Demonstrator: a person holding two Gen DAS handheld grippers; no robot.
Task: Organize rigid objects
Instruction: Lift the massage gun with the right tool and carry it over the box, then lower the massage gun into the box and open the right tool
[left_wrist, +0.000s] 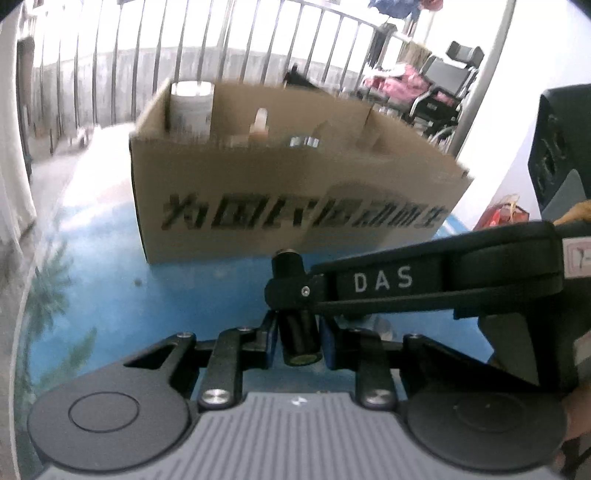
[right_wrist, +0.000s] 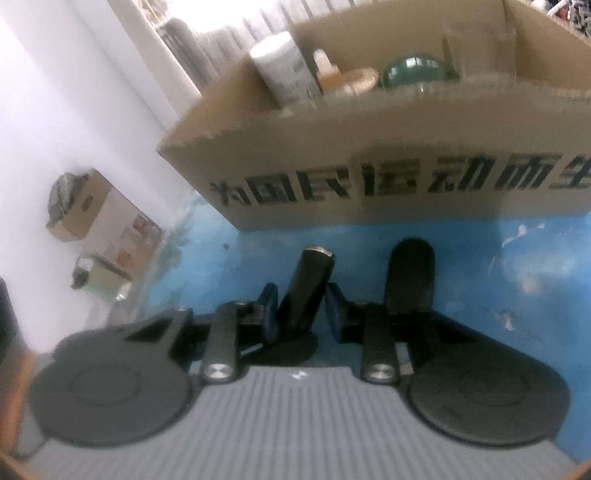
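Note:
A black cylinder (left_wrist: 287, 264) stands upright on the blue table (left_wrist: 110, 295), just in front of a cardboard box (left_wrist: 295, 184). My left gripper (left_wrist: 298, 343) is shut on its lower part, a blue pad on each side. From the right, a finger (left_wrist: 291, 291) of my right gripper clamps the cylinder higher up. In the right wrist view, my right gripper (right_wrist: 301, 314) is shut on the same cylinder (right_wrist: 308, 277), which leans slightly right. The box (right_wrist: 369, 155) holds a white bottle (right_wrist: 282, 68), a small amber bottle (right_wrist: 325, 70) and a green round object (right_wrist: 413, 70).
A metal railing (left_wrist: 184, 44) runs behind the box, with a wheelchair (left_wrist: 443, 85) at the back right. A dark device (left_wrist: 557, 147) stands at the right edge. Small cartons (right_wrist: 85, 206) sit against the white wall on the left. A black rounded piece (right_wrist: 410, 277) rises beside the cylinder.

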